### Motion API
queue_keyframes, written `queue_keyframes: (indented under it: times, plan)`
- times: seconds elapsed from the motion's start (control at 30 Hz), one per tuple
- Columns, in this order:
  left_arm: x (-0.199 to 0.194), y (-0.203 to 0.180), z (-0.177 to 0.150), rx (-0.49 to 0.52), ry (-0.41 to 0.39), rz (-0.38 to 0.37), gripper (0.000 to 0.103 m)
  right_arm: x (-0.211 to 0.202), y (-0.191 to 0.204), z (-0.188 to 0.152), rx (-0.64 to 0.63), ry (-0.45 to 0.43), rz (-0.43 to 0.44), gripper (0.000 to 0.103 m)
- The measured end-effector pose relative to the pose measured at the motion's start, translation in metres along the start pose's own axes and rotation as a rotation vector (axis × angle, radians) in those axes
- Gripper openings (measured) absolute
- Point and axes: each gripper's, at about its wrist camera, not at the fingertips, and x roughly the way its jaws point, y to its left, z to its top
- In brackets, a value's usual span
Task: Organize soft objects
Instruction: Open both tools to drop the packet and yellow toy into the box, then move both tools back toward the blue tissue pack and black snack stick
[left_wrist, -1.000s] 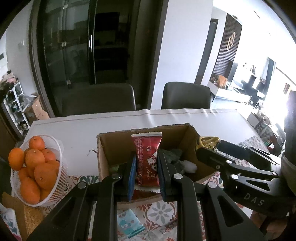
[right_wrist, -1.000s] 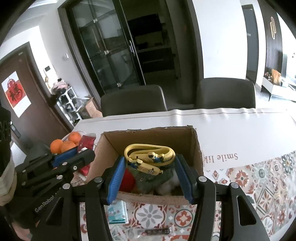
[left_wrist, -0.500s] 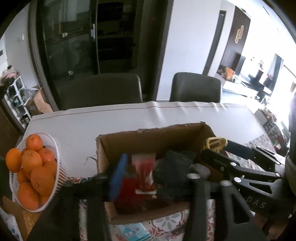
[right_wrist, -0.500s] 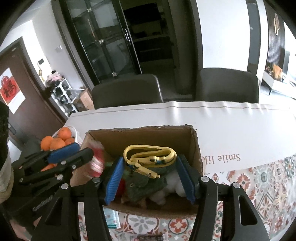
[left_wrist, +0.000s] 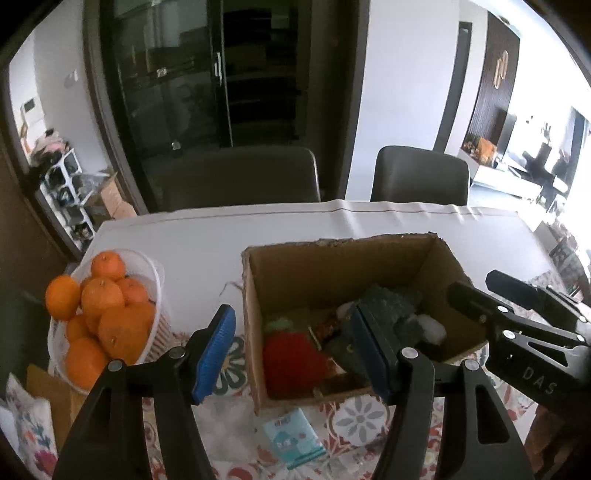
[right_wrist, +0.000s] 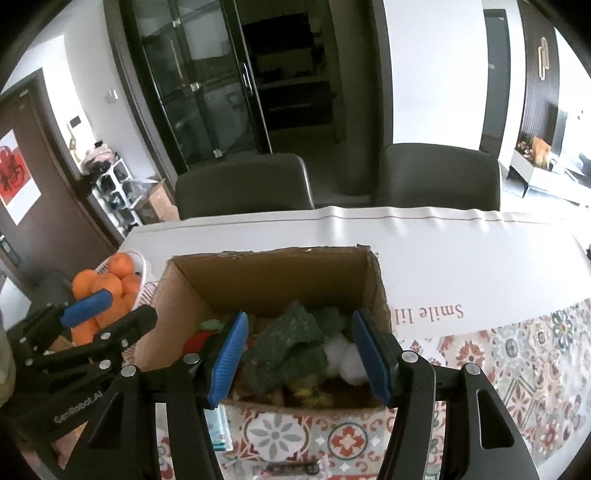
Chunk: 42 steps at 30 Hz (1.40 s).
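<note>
An open cardboard box (left_wrist: 325, 266) stands on the table and also shows in the right wrist view (right_wrist: 273, 273). Inside lie a red knitted strawberry (left_wrist: 291, 354), a red snack packet (left_wrist: 327, 326), a dark green soft toy (right_wrist: 291, 347), white stuffing (right_wrist: 347, 358) and a yellow strap (right_wrist: 310, 391) near the front wall. My left gripper (left_wrist: 295, 350) is open and empty over the box's front left. My right gripper (right_wrist: 299, 354) is open and empty over the box's front.
A white basket of oranges (left_wrist: 99, 317) stands left of the box. A small blue packet (left_wrist: 291, 439) lies on the patterned cloth in front of the box. Two dark chairs (right_wrist: 243, 184) stand behind the table. A cardboard piece (left_wrist: 48, 391) lies at the front left.
My left gripper opened and let the red snack packet fall into the box. My right gripper let the yellow strap drop into the box. Both grippers are now empty.
</note>
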Motion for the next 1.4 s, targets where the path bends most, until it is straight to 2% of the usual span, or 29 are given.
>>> queue_keyframes:
  times: [0.13,0.37,0.43,0.6,0.77,0.97,1.27,1.4]
  plan:
    - [-0.011,0.006,-0.011,-0.036,-0.003,0.004,0.064,-0.013,0.003,-0.009,0.011,-0.016,-0.004,0.060]
    - [-0.027,0.008,-0.038,-0.036,-0.008,0.035,0.067,-0.034,0.012,-0.032,-0.020,-0.044,-0.030,0.060]
    - [-0.027,0.008,-0.045,-0.041,-0.005,0.035,0.067,-0.036,0.012,-0.039,-0.023,-0.042,-0.036,0.064]
    - [-0.021,0.011,-0.067,-0.070,0.043,0.024,0.067,-0.034,0.009,-0.055,-0.011,-0.023,-0.061,0.065]
    - [-0.008,0.014,-0.087,-0.079,0.098,0.014,0.067,-0.025,0.006,-0.076,0.003,0.025,-0.082,0.065]
    - [0.012,0.011,-0.104,-0.085,0.160,-0.001,0.067,-0.010,-0.005,-0.096,0.079,0.110,-0.097,0.065]
    - [0.047,0.007,-0.122,-0.089,0.236,-0.039,0.067,0.020,-0.032,-0.129,0.296,0.224,-0.109,0.065]
    - [0.063,0.006,-0.129,-0.095,0.269,-0.045,0.067,0.036,-0.041,-0.147,0.397,0.299,-0.062,0.065]
